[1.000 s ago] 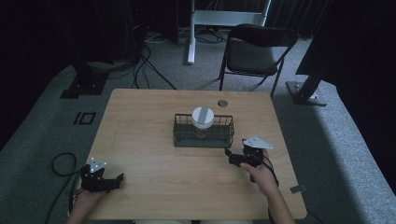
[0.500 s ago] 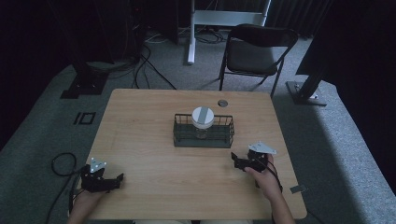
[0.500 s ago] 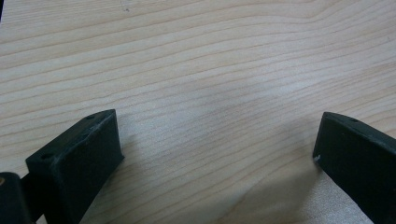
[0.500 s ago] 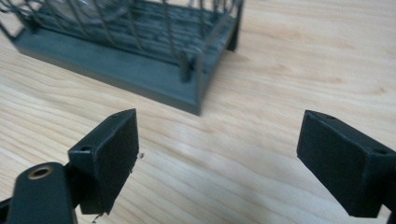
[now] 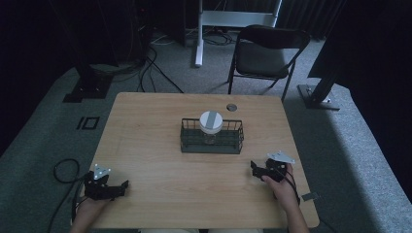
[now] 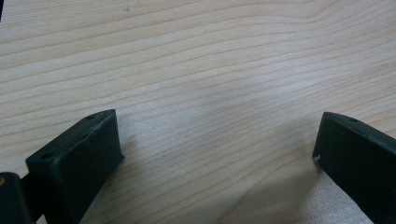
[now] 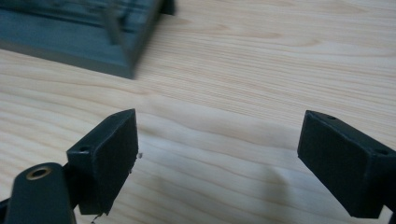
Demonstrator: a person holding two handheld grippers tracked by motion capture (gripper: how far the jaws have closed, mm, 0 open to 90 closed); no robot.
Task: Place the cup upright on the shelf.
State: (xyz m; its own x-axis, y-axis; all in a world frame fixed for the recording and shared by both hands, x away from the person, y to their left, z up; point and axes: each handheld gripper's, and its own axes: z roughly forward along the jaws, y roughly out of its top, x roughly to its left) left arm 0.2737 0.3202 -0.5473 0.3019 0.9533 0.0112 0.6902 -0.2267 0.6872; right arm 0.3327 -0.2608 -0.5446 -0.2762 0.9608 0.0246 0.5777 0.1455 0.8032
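A dark wire basket stands at the middle of the wooden table, with a jar capped by a white and grey lid inside it. My right gripper rests near the table's right front, held by a hand, open and empty. In the right gripper view its jaws stand wide apart over bare wood, and the basket's base corner lies ahead to the upper left. My left gripper lies at the front left corner, open, with plain wood between its jaws in the left gripper view.
A small round dark disc lies near the table's far edge. A folding chair stands behind the table. Stand bases and cables sit on the grey carpet around; a cable loop trails off the left front.
My right gripper has drawn back from the basket toward the person and slightly right. The left gripper has stayed in place.
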